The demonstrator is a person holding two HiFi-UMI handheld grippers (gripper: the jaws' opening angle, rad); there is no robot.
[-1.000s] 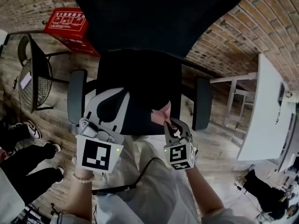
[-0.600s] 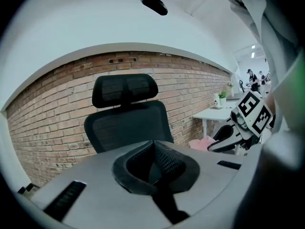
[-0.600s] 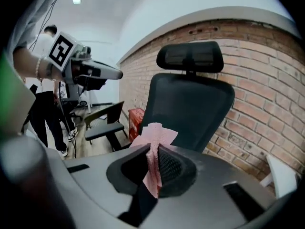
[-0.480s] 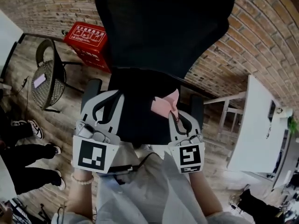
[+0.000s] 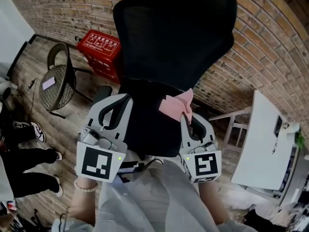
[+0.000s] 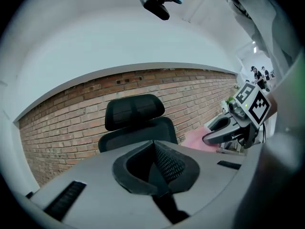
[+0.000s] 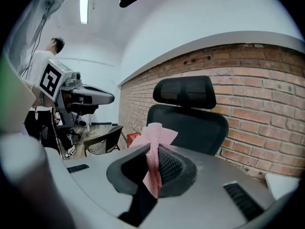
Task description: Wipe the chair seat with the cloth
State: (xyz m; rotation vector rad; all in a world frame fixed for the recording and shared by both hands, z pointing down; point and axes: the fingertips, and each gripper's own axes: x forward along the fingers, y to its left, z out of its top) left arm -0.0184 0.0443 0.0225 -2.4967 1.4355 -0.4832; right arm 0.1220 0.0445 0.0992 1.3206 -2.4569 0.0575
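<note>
Probably an office: brick wall [image 5: 270, 57], swivel chair [image 5: 174, 37], white desk [image 5: 260, 149]

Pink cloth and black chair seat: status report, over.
Left gripper shut, empty. Right gripper shut on pink crumpled cloth, held over black office chair seat; contact unclear. Nothing seen in the way.

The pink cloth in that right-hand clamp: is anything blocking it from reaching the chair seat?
Nothing visible does. The right gripper holds the pink cloth above the black chair seat, and the part of the seat in view is bare. The left gripper, shut and empty, is off to its left.
</note>
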